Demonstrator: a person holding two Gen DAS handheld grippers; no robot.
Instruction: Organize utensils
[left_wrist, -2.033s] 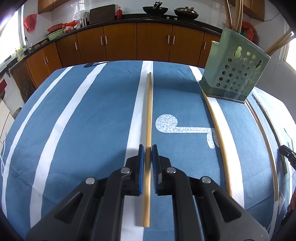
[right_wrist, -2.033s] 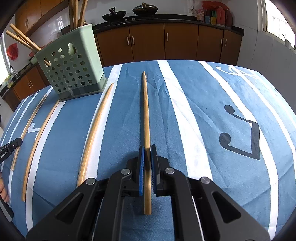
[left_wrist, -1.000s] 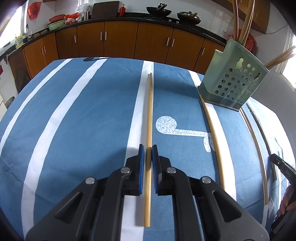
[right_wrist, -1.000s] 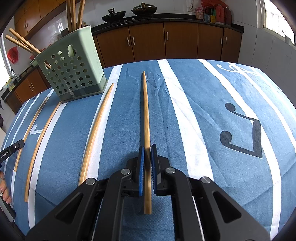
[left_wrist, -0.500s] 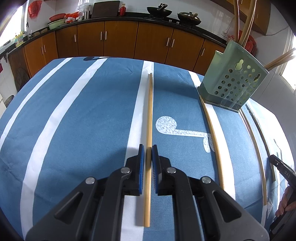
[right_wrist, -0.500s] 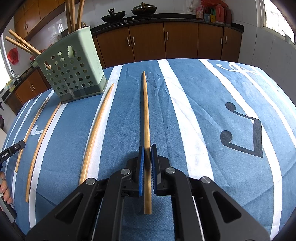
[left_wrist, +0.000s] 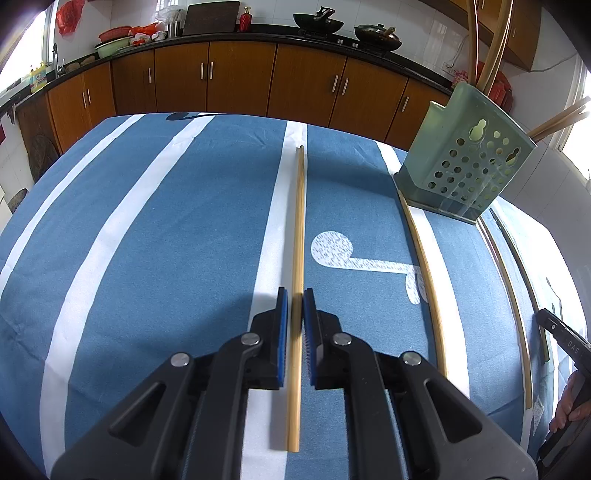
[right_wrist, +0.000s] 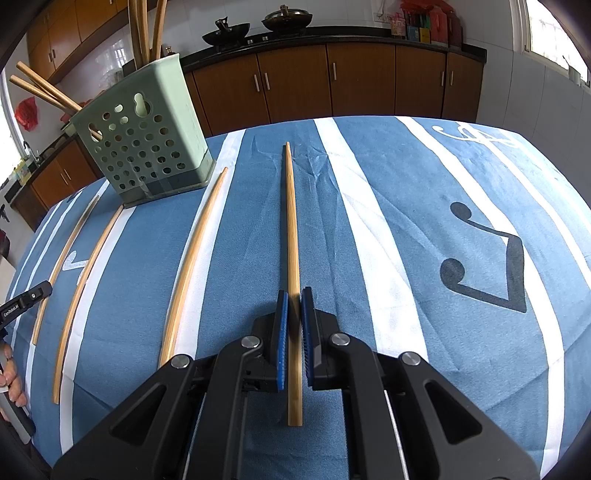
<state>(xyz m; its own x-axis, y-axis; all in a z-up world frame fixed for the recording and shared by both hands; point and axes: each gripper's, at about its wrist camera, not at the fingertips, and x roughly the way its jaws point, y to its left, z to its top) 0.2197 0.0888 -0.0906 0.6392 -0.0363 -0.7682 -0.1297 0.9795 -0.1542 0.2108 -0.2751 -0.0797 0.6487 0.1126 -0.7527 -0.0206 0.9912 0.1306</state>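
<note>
My left gripper (left_wrist: 295, 295) is shut on a long bamboo chopstick (left_wrist: 298, 221) that points straight ahead above the blue striped cloth. My right gripper (right_wrist: 291, 295) is shut on another bamboo chopstick (right_wrist: 291, 221), also pointing ahead. A pale green perforated utensil holder (left_wrist: 461, 166) stands at the right in the left wrist view, and it shows at the left in the right wrist view (right_wrist: 144, 144), with several chopsticks standing in it. Loose chopsticks lie on the cloth beside it: one (left_wrist: 424, 266) in the left view, one (right_wrist: 192, 266) and two more (right_wrist: 85, 277) in the right view.
The table wears a blue cloth with white stripes (left_wrist: 147, 240) and music-note prints (right_wrist: 480, 266). Brown kitchen cabinets (left_wrist: 240, 81) with pans on the counter run behind the table. The other gripper's tip shows at each view's edge (left_wrist: 561, 332) (right_wrist: 26, 302).
Both grippers stay shut on their chopsticks. The views have shifted slightly, as both grippers rose a little above the cloth; the holder and loose chopsticks have not moved.
</note>
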